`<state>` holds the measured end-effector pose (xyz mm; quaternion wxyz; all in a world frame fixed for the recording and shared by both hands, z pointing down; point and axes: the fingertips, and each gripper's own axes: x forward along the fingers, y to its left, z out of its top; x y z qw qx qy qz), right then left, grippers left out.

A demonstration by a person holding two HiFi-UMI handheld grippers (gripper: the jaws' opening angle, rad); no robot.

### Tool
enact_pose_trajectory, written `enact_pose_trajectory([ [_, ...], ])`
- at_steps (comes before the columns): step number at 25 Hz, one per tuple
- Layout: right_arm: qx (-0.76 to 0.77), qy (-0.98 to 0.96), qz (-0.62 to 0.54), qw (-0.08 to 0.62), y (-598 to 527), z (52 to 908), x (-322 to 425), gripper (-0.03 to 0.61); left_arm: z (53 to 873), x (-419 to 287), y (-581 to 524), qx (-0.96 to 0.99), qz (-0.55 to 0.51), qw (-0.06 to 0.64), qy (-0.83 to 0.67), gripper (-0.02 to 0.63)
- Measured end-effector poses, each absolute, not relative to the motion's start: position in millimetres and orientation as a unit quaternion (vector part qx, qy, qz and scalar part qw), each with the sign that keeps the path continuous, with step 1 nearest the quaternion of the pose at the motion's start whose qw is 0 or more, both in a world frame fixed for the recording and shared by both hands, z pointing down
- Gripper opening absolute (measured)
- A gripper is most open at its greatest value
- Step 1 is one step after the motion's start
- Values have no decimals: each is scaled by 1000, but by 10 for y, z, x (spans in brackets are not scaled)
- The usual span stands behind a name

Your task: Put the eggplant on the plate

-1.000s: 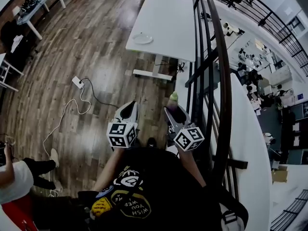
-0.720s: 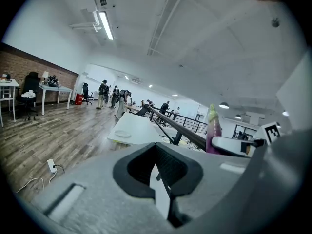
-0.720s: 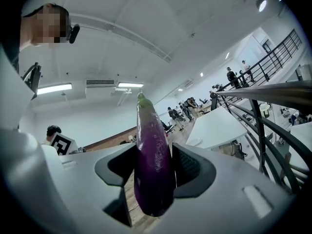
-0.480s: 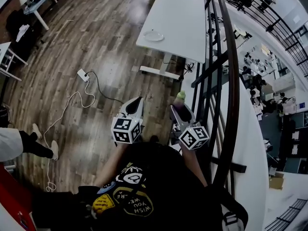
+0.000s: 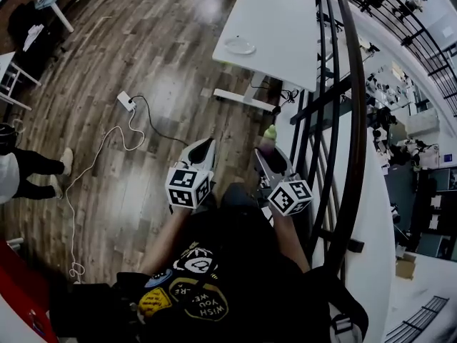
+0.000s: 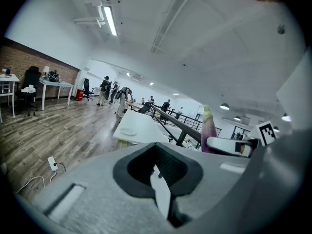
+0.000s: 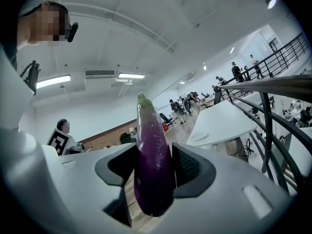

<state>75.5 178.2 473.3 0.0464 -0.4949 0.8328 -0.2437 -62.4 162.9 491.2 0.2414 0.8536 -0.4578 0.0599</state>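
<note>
**A:** Where is the eggplant [image 7: 153,155]?

**B:** It's in the right gripper [image 5: 267,156], up in the air over the wooden floor [image 5: 143,48]. It stands roughly upright, with the purple body between the jaws and the green cap on top.

**A:** Are the jaws really on it?

**B:** Yes. In the right gripper view they stand fairly wide, and a pad presses on either side of the eggplant's lower half. Its rounded bottom end hangs just below the pads.

**A:** And the left gripper [image 5: 205,147]?

**B:** Its jaws are drawn together with nothing between them. In the head view the tips meet in a point. It's held beside the right gripper at about the same height, the two near each other but not touching.

**A:** Where's the plate [image 5: 240,46]?

**B:** It's on the white tabletop [image 5: 282,13] ahead, close to the left edge and towards the near end. It's well apart from both grippers, with a stretch of floor in between.

**A:** What else is around?

**B:** A dark railing [image 5: 355,98] runs along the person's right, past the tabletop. On the floor to the left lies a white power strip [image 5: 127,101], with a pale cable [image 5: 89,174] trailing from it. Another person's legs [image 5: 36,168] show at the far left edge
</note>
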Motion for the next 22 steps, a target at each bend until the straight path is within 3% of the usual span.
enact_pose_trajectory([
  [11,-496,828,-257,46,825,4944,1042,225,5092,-411,720,846,66,252,-466,-2],
  [22,-464,840,-277,60,-392,4999,1513,225,5086,303,-491,853,82,243,-455,-2],
])
